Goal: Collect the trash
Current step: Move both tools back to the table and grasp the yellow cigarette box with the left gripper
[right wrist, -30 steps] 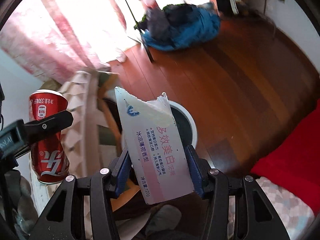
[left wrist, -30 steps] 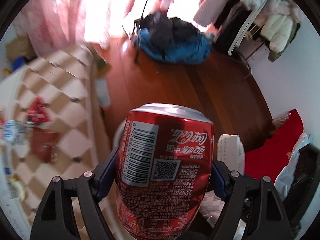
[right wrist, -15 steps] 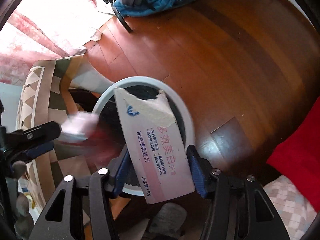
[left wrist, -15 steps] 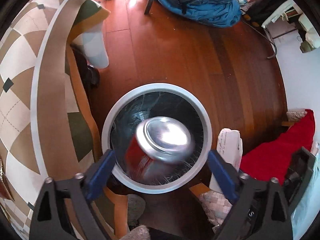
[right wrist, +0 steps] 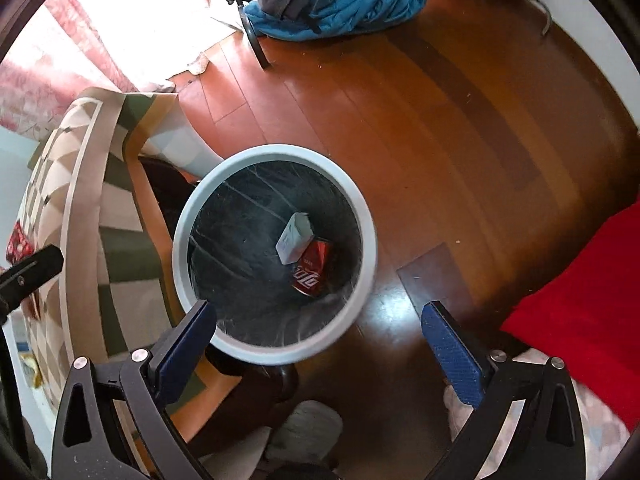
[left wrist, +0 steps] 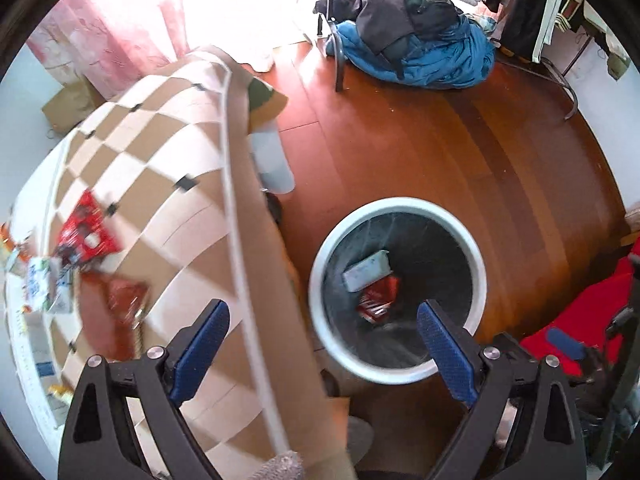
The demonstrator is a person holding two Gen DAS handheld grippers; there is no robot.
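Blue-padded, your left gripper [left wrist: 322,338] stands spread wide with nothing between its fingers, and your right gripper [right wrist: 318,338] is just as wide and just as empty. Take the trash bin [right wrist: 182,240] as your mark: your right gripper hangs over its near rim, your left one over the gap between the bin and the table. Inside the bin, on the dark liner at the bottom, lies the red cola can [right wrist: 314,266] on its side, and the white toothpaste box [right wrist: 294,238] rests on top of it, touching. To the left of the bin runs the edge of the checked tablecloth [left wrist: 160,184], and on it, well apart from the bin, lie a red wrapper [left wrist: 86,232] and other blurred packets. Beyond the bin, across the wooden floor [right wrist: 440,120], sits a heap of blue and dark clothing [left wrist: 408,52]
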